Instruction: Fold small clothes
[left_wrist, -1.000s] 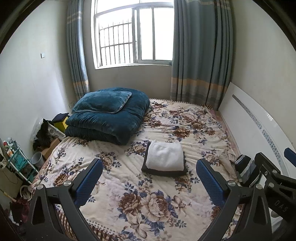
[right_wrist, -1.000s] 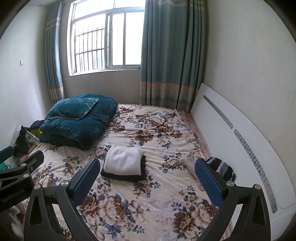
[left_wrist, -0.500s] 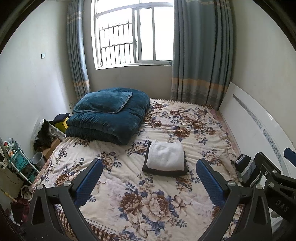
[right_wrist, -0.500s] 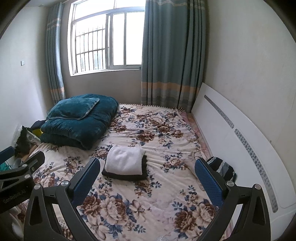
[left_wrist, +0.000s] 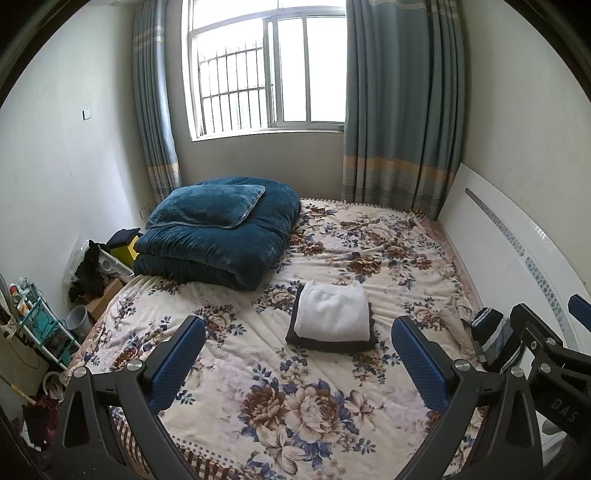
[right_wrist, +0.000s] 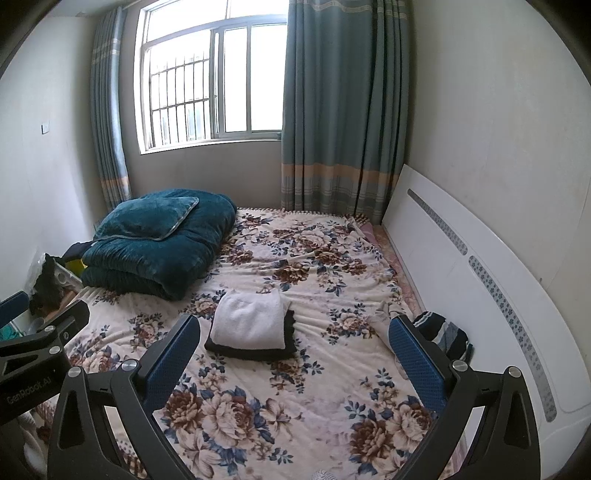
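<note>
A folded white garment (left_wrist: 334, 311) lies on top of a folded black garment (left_wrist: 332, 345) in the middle of the floral bed; the stack also shows in the right wrist view (right_wrist: 252, 319). A striped dark garment (left_wrist: 493, 334) and a beige one (left_wrist: 456, 319) lie crumpled at the bed's right edge; the striped one shows in the right wrist view (right_wrist: 445, 332). My left gripper (left_wrist: 301, 363) is open and empty, held above the near part of the bed. My right gripper (right_wrist: 295, 362) is open and empty too.
A folded teal quilt with a pillow (left_wrist: 221, 229) sits at the far left of the bed. A white headboard (left_wrist: 517, 258) runs along the right. Clutter and a small rack (left_wrist: 40, 325) stand on the floor at the left. Window and curtains are behind.
Both views have shifted very slightly; the folded stack and other clothes have not moved. Both grippers stay open.
</note>
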